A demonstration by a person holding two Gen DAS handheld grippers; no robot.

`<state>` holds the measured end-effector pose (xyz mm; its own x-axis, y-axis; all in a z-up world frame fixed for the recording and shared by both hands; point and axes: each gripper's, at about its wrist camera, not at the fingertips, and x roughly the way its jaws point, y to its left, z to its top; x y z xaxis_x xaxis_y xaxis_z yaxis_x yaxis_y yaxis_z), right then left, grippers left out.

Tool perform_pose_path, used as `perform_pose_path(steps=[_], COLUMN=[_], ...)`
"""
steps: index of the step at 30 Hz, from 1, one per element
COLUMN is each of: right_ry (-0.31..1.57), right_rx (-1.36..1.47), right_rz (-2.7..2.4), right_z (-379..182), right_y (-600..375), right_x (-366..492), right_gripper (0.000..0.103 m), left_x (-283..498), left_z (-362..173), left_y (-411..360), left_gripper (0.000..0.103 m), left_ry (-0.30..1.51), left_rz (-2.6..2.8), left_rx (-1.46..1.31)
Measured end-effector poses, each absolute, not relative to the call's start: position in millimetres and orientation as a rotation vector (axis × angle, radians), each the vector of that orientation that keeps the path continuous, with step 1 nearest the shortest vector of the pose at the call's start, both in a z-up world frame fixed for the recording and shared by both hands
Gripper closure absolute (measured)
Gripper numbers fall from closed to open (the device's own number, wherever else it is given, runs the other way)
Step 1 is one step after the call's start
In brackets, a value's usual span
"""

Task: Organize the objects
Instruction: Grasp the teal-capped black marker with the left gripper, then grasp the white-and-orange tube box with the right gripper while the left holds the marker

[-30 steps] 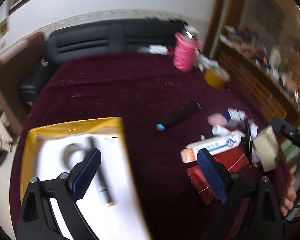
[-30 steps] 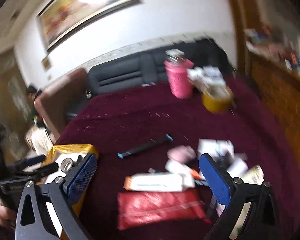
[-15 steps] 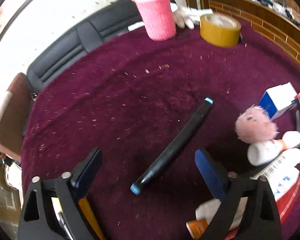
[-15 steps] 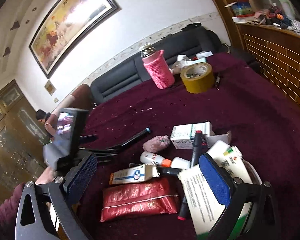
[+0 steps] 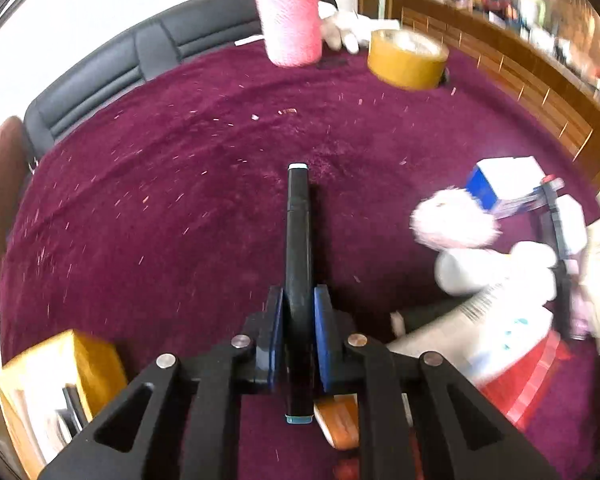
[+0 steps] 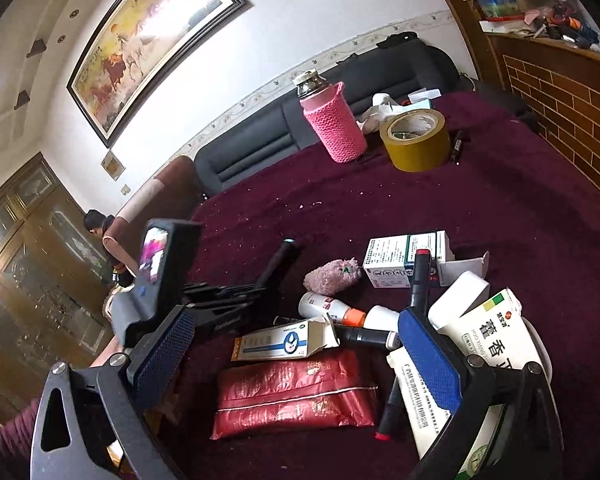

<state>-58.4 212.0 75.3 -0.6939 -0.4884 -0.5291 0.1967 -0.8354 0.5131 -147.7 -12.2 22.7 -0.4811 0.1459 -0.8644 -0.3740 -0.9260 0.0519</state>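
Left tool [image 5: 298, 316] closing on black marker [image 5: 298, 232]; right tool [image 6: 296, 354] spread, empty; box [image 6: 496, 336] chars "香".

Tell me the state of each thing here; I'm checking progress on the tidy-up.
Left gripper: closing on the black marker with blue end caps.
Right gripper: open, holding nothing.
Black marker: between the pads, pointing away.
Pink knit-sleeved flask: upright, capped.
Yellow tape roll: lying flat.
Red foil packet: lying flat.
White medicine box: end flap open.
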Motion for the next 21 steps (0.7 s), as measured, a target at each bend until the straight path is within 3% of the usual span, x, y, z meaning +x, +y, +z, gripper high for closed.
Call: perform_pose_path(steps=[8,15,18,21], right_ry=[-0.575,-0.187,-0.274,-0.391], right_rx=[1.082,1.300,1.439,1.393], right_rz=[-2.387,-2.413,-2.241,-1.998], right_z=[75,62,42,36], right_y=[191,129,107,81], right_x=[-63,-109,-128,-128], right_gripper=[0.000,0.000,0.000,0.001], left_x=[-51,36,55,71], left_z=[94,114,115,117], left_y=[-78,-139,-162,-182], left_gripper=[0.089,0.089,0.089,0.089], left_ry=[0.050,-0.093,-0.132,-0.187], left_rz=[2.530,2.589,2.636,2.652], left_rx=[-1.165,-1.050,-1.038,-1.027])
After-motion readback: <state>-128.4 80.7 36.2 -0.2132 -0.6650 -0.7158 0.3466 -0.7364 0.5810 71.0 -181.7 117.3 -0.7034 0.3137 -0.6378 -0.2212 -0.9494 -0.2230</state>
